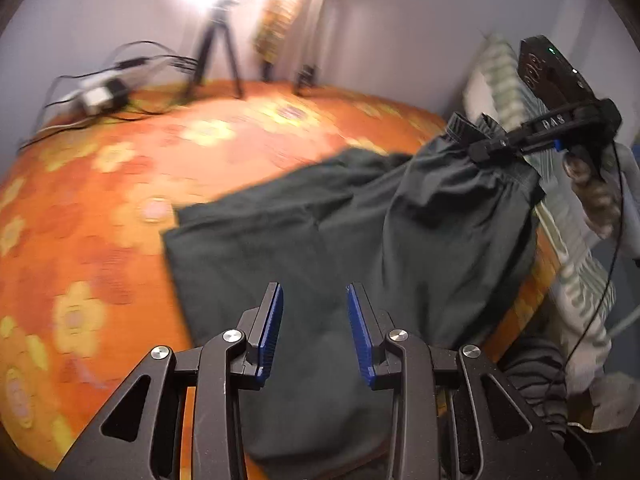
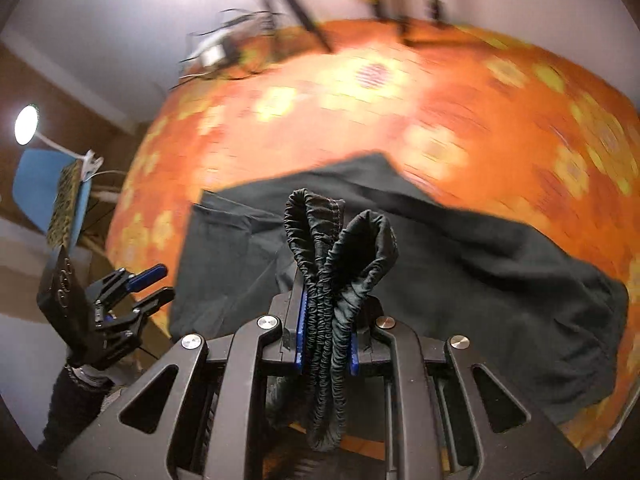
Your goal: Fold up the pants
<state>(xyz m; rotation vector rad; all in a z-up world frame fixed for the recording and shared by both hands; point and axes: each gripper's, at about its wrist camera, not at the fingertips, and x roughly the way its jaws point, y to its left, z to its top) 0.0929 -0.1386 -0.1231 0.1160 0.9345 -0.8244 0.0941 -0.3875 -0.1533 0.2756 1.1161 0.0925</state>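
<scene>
Dark green pants [image 1: 304, 224] lie on an orange flowered bedspread [image 1: 120, 184]. My left gripper [image 1: 315, 300] is open and empty, low over the near part of the pants. My right gripper [image 2: 326, 320] is shut on the gathered elastic waistband [image 2: 332, 248], which bunches up in loops between its blue pads. In the left wrist view the right gripper [image 1: 486, 150] holds the waistband lifted at the right side of the bed. In the right wrist view the left gripper [image 2: 154, 284] is open at the left edge of the bed, and the pants [image 2: 480, 280] spread right.
A tripod [image 1: 218, 48] and a tangle of cables with a power box [image 1: 100, 94] stand at the far side of the bed. A striped pillow [image 1: 504, 80] lies at the right. A blue chair [image 2: 44, 196] and a lamp [image 2: 26, 124] stand left of the bed.
</scene>
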